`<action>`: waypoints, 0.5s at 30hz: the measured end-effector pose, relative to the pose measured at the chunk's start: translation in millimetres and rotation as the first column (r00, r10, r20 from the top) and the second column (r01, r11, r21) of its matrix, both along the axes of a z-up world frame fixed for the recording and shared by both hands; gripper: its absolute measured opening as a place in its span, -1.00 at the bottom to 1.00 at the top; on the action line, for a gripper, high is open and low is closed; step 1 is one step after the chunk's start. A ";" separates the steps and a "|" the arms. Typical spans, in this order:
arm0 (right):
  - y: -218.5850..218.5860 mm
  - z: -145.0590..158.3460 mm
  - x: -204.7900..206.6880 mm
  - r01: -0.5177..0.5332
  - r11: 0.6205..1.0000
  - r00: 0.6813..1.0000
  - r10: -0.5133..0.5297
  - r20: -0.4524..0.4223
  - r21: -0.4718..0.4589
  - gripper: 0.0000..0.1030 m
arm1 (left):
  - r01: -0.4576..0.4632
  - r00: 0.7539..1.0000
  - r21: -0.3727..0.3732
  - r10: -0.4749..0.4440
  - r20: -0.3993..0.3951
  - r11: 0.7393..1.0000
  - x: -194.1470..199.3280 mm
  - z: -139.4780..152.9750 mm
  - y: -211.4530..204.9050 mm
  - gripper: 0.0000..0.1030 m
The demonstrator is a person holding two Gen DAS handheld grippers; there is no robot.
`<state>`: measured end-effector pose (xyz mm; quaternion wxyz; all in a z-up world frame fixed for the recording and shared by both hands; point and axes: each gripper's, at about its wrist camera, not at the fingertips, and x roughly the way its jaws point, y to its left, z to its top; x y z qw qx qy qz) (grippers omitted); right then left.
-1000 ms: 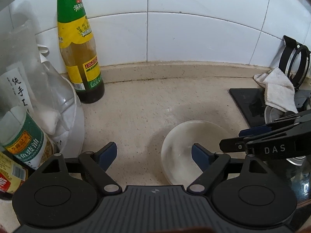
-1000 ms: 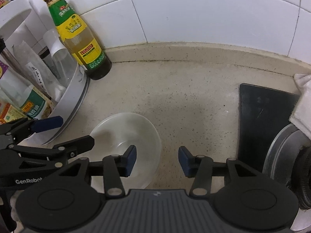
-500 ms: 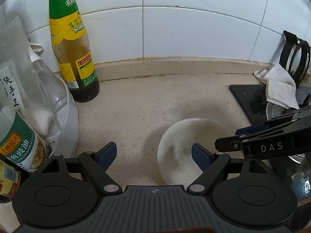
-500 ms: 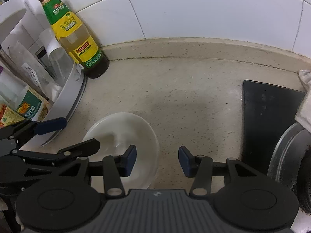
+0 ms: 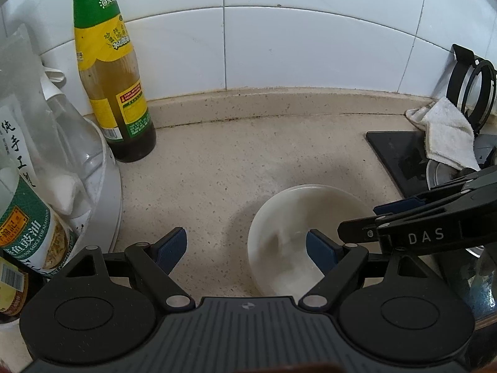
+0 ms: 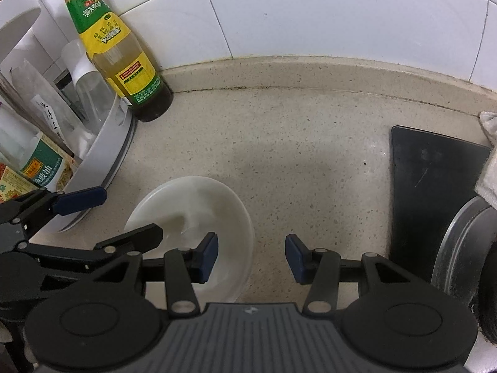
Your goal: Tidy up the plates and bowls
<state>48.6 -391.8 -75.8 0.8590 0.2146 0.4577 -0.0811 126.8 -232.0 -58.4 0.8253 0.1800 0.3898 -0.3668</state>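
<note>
The bowl, round, shallow and made of a smooth, milky translucent material, is set on the speckled beige stone tabletop, in front of a glossy white tiled wall. It is seen close in front of both tools. The left tool is held wide, its blue-padded fingers spread; its right finger lies over the bowl's inside, and whether it touches cannot be told. The right tool is likewise held wide, with its left finger over the bowl's inside and the right one beyond the rim, over bare tabletop.

A tall glass sauce bottle with a green and yellow label is stood upright near the wall. Beside it, a white curved plastic rack is filled with clear bags and labelled bottles, which are cut off by the frame edge and hard to read. A flat black glass stove panel is set into the tabletop to the right, and a rumpled white terry cloth is draped over its far part. The near part of the bowl is hidden behind the tool bodies in both views.
</note>
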 end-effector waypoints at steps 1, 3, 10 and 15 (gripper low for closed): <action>-0.1 -0.2 0.0 0.000 1.000 1.000 0.000 0.001 0.000 -0.11 | 0.001 1.000 0.002 -0.001 0.004 1.000 -0.4 0.3 -0.3 0.72; -0.2 -0.4 -0.4 0.000 1.000 1.000 0.000 0.003 0.000 -0.11 | 0.001 1.000 0.002 -0.001 0.010 1.000 -1.6 1.0 -0.8 0.72; 0.0 0.2 -0.1 0.003 1.000 1.000 -0.003 0.000 -0.007 -0.11 | 0.009 0.999 0.005 -0.009 0.033 1.000 -6.6 1.6 -1.5 0.72; 0.3 -0.3 -0.8 0.006 1.000 1.000 -0.006 0.001 -0.002 -0.11 | 0.014 0.999 0.008 -0.014 0.042 1.000 -6.9 1.0 -1.6 0.72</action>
